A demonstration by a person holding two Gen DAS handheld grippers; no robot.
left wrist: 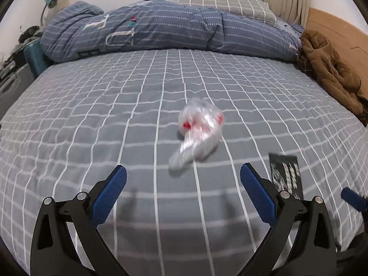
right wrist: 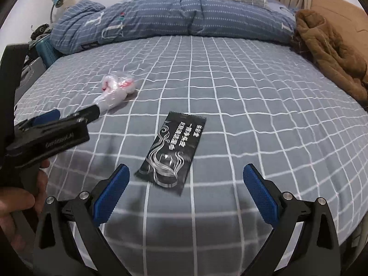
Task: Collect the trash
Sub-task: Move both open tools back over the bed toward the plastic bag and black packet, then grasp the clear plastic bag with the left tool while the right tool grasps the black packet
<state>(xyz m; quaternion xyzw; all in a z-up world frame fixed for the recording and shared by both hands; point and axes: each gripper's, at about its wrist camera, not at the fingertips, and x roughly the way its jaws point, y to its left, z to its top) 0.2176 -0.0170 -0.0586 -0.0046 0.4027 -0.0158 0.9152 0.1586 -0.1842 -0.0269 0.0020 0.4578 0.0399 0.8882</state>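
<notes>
Clear plastic, a crumpled bag [left wrist: 197,133] with red inside that is blurred past telling, is seen lying on the grey checked bed [left wrist: 92,115] ahead of the left tongs [left wrist: 183,178], spread wide and empty. A black printed sachet [right wrist: 171,153] is shown whole only in the right view, flat before the right tongs [right wrist: 186,177], likewise spread and empty; in the left view it is half hidden behind a fingertip.

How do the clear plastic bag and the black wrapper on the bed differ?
The clear plastic bag is crumpled, see-through, with red bits inside; the black wrapper is flat, opaque, printed in silver. The bag lies ahead of the left hand-held gripper; the wrapper lies just ahead of the right hand-held gripper. Both rest loose on the checked bed sheet, neither gripped.
</notes>
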